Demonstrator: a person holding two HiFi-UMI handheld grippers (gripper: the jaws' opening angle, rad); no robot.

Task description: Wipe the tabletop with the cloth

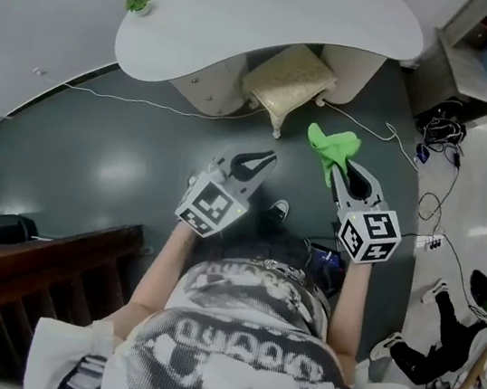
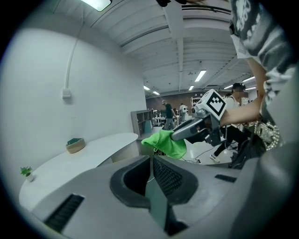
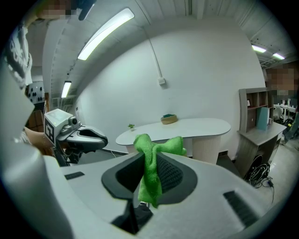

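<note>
The right gripper (image 1: 346, 170), clamped on the green cloth (image 1: 332, 146), stands well short of the white tabletop (image 1: 280, 21) straight ahead, while the left gripper (image 1: 263, 160) hangs closed and empty alongside.

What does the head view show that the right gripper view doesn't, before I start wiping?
Only the head view shows the cushioned stool tucked under the table, the person's shoe, and the marker cube on the right gripper. Only the right gripper view shows the ceiling light strips and the wall box above the table. Both show the white table, the small plant on it, the green cloth clamped in the right gripper, and the left gripper, apart from the cloth.
</note>
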